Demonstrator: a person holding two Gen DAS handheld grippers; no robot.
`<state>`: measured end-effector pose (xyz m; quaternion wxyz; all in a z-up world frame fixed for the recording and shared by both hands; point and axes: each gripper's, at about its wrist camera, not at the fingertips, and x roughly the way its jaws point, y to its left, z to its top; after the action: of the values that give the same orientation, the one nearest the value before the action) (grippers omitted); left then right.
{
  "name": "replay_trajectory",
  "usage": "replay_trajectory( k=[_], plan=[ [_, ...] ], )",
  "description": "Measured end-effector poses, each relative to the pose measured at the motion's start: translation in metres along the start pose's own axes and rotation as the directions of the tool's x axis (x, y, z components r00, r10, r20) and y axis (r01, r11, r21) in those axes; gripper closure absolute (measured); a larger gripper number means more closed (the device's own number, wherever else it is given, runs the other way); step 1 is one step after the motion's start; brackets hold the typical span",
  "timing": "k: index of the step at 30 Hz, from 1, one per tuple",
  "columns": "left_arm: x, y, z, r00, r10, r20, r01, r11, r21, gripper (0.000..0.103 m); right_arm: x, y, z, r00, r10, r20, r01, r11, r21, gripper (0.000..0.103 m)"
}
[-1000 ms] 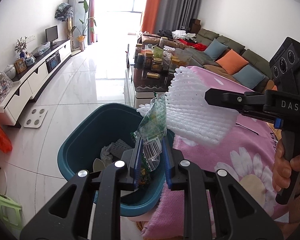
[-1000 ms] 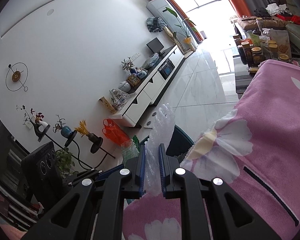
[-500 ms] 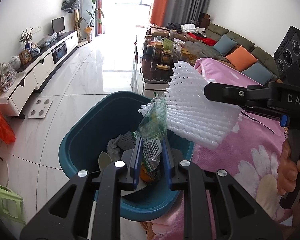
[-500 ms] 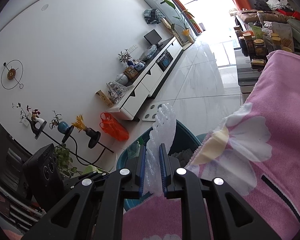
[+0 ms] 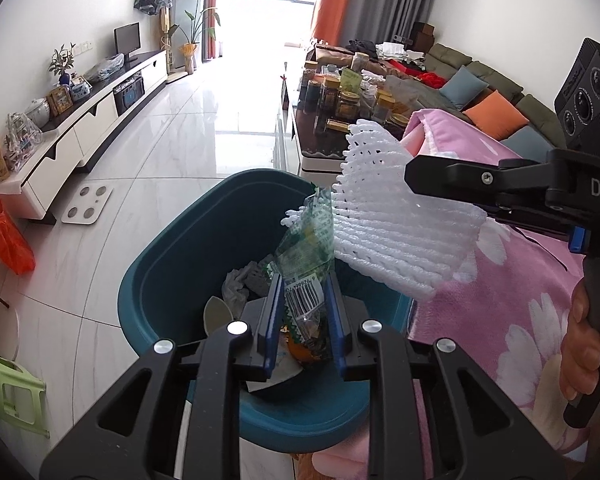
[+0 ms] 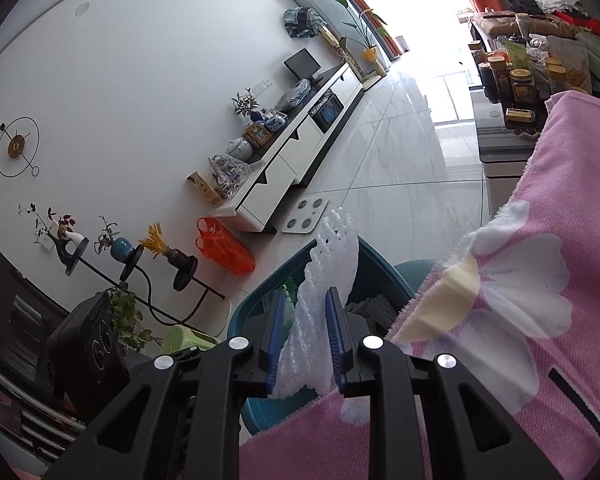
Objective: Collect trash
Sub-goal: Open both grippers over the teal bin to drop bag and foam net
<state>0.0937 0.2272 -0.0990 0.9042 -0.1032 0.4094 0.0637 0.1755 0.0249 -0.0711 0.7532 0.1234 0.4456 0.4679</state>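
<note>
Left wrist view first: glossy white tiled floor (image 5: 228,128) running toward a bright window with orange curtains (image 5: 330,0), a long white TV cabinet (image 5: 80,128) on the left wall, and a dark coffee table (image 5: 320,144) crowded with jars. On the right is a surface draped in a pink flowered blanket (image 5: 512,280). Right at the blanket's edge sits a teal bin (image 5: 172,264), with crumpled grey paper, a pale scrap and something orange already lying inside. The left gripper (image 5: 303,316) hovers over the bin, its fingers pinching a green snack wrapper (image 5: 306,256) with a barcode, which sticks up above the bin opening. Coming in from the right, the right gripper (image 5: 414,172) is clamped on a white foam fruit net (image 5: 396,224) that hangs over the bin's rim, its edge touching the wrapper; the person's right hand (image 5: 588,340) grips the handle. Right wrist view, tilted sideways: same white wall with a round clock (image 6: 17,146), plant stands, an orange plastic bag (image 6: 226,250) on the floor, a scale (image 6: 307,214) by the cabinet. The right gripper (image 6: 303,344) has its fingers squeezing the foam net (image 6: 324,280), with the bin (image 6: 384,268) just behind it and the blanket (image 6: 540,320) filling the right side. A bit of the green wrapper (image 6: 286,300) peeks out left of the net.
</note>
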Motion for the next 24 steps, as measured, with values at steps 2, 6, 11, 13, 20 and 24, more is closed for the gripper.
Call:
replay_trajectory(
  k=[2,6,11,13,20,24],
  plan=[
    [0.008,0.004,-0.001,1.0,0.001,-0.019,-0.001,1.0,-0.012,0.075,0.003,0.0,0.0,1.0,-0.008,-0.005,0.008,1.0,0.002,0.078],
    [0.025,0.011,-0.004,0.999,0.01,-0.045,-0.013,0.999,-0.049,0.074,0.002,-0.006,-0.003,1.0,-0.014,-0.009,0.014,1.0,0.019,0.077],
    [0.036,0.016,-0.011,0.998,0.011,-0.06,-0.015,0.998,-0.06,0.066,-0.008,-0.011,-0.006,1.0,-0.014,0.004,0.014,1.0,0.024,0.073],
    [0.036,0.015,-0.012,0.999,0.011,-0.049,-0.013,0.998,-0.054,0.063,-0.013,-0.012,-0.007,1.0,-0.015,0.013,0.015,1.0,0.025,0.072],
    [0.021,0.013,-0.015,1.0,0.007,-0.011,-0.007,0.999,-0.053,0.062,-0.031,-0.016,-0.013,0.999,-0.019,0.037,0.018,1.0,0.018,0.071],
    [0.0,0.004,-0.016,0.999,-0.008,0.049,0.009,1.0,-0.022,0.054,-0.049,-0.015,-0.02,0.997,-0.03,0.065,0.031,1.0,-0.007,0.065]
  ],
)
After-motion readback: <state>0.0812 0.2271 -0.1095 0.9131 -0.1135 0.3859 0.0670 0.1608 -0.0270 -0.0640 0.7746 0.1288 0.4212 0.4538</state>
